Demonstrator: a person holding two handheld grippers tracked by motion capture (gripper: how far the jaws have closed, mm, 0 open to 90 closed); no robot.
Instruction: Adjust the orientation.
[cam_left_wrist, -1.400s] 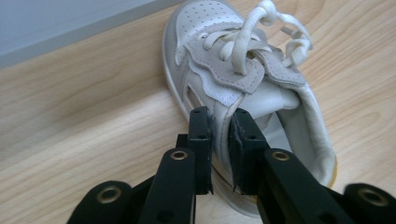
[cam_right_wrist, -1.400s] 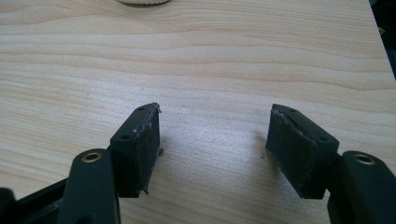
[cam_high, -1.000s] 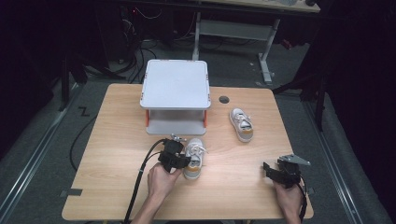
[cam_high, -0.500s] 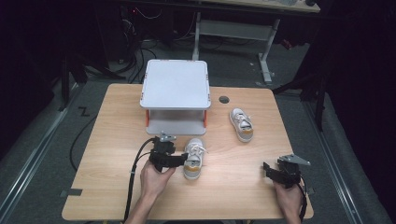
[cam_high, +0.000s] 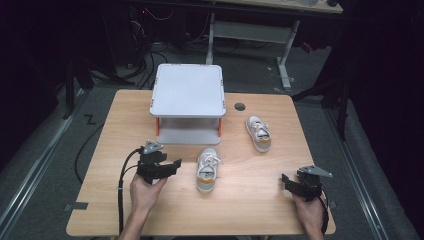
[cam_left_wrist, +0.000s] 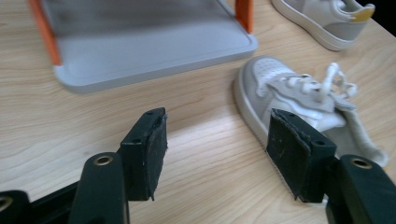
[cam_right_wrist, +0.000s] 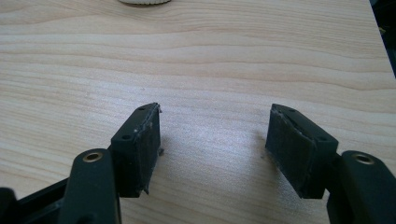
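A white sneaker with a tan heel (cam_high: 207, 170) lies on the wooden table in front of a small shelf, toe toward it. A second matching sneaker (cam_high: 258, 133) lies farther back to the right. My left gripper (cam_high: 175, 166) is just left of the near sneaker and apart from it. Its jaws have just been opening and stand open with bare wood between them (cam_left_wrist: 217, 149); the sneaker (cam_left_wrist: 299, 93) lies beyond the right jaw. My right gripper (cam_high: 287, 182) rests near the table's front right, open over bare wood (cam_right_wrist: 215, 144).
A white two-level shelf with orange posts (cam_high: 187, 90) stands at the back middle; its lower tray (cam_left_wrist: 140, 51) is close ahead of the left gripper. A round hole (cam_high: 240, 106) sits in the tabletop beside it. The floor around is dark, with cables.
The left gripper has let go of the near sneaker and drawn back to the left, with its jaws wider. The sneaker stays in front of the shelf. The right gripper has not moved.
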